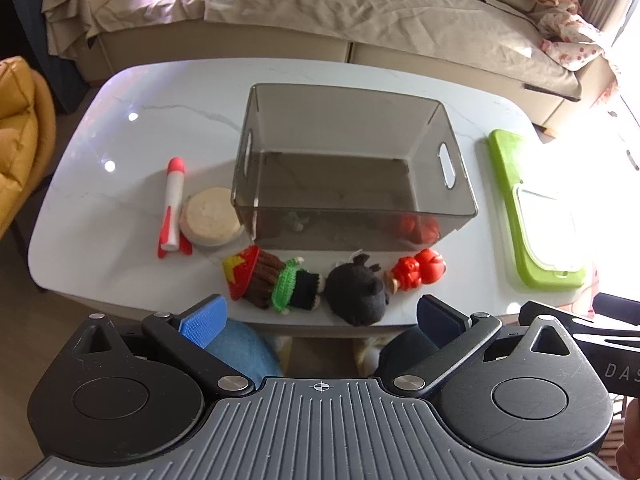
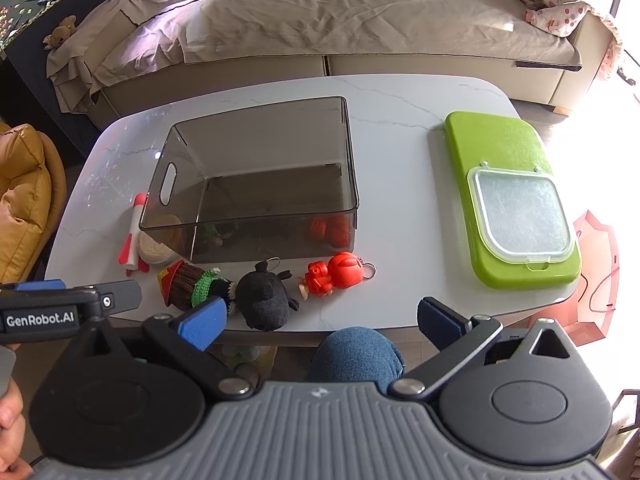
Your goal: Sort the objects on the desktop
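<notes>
An empty smoky transparent bin (image 1: 352, 168) (image 2: 264, 184) stands mid-table. In front of it lie a crocheted doll with a red hat (image 1: 276, 282) (image 2: 192, 286), a black plush (image 1: 358, 294) (image 2: 266, 296) and a red toy figure (image 1: 416, 270) (image 2: 334, 272). Left of the bin lie a white and red rocket (image 1: 173, 204) (image 2: 134, 232) and a round beige puck (image 1: 210, 216) (image 2: 154, 248). My left gripper (image 1: 320, 318) is open and empty at the near table edge, in front of the toys. My right gripper (image 2: 320, 322) is open and empty, also short of the table.
A green wet-wipes pack with a clear lid (image 1: 532, 208) (image 2: 512, 196) lies at the table's right. The white marble table (image 1: 120, 200) has a covered sofa (image 2: 320, 12) behind it and a yellow chair (image 1: 20, 132) at left. A knee in jeans (image 2: 356, 352) is under the near edge.
</notes>
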Tool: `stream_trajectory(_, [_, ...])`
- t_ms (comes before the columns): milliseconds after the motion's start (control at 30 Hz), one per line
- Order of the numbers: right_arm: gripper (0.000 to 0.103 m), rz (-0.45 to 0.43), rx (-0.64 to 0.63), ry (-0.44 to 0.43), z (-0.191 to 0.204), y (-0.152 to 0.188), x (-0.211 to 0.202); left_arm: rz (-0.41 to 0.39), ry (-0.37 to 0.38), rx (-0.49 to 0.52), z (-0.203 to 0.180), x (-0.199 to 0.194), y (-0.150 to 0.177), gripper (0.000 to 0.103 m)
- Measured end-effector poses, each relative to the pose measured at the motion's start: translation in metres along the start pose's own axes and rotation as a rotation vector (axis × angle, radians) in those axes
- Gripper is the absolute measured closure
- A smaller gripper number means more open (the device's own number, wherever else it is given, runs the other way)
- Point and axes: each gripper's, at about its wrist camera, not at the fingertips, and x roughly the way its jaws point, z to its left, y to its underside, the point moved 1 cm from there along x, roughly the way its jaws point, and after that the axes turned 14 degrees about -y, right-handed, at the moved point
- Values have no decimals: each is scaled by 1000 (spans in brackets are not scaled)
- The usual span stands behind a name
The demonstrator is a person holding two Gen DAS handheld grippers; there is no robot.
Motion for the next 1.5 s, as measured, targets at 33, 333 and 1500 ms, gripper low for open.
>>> stream_trajectory(33, [0,0,0,1,1,0,0,1,0,2,1,0,-1,0])
stream_trajectory(333, [0,12,-9,13,16,4,4,-6,-20,-5,-2,4,3,0])
stream_trajectory(1500, [0,64,-1,1,14,6,19,29,-11,-11,6,19,6,0])
